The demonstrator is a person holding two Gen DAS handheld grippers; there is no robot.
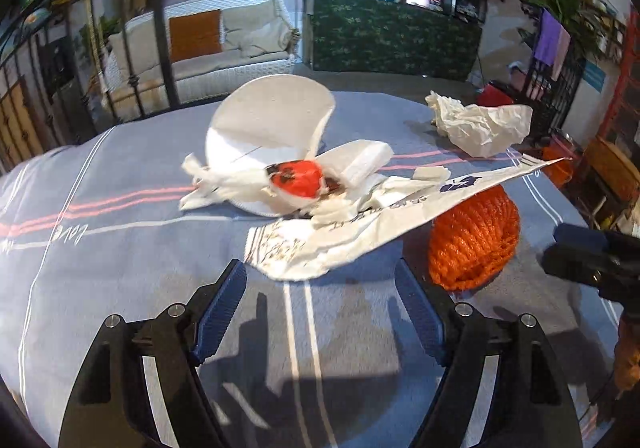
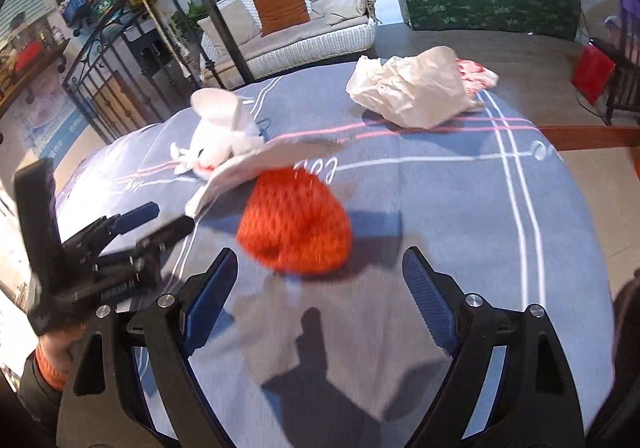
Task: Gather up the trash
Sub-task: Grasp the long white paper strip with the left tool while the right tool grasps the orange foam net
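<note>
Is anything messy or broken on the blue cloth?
Yes. A folded paper plate holds torn tissue and a red-stained scrap. A printed paper wrapper lies draped over an orange foam net. A crumpled paper bag sits apart, farther back. Nothing looks spilled.

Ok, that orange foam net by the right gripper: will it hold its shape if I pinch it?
Probably not. The orange foam net looks like open, hollow mesh, so it should squash flat and weigh little. Its rounded dome may scoot on the blue cloth when nudged.
</note>
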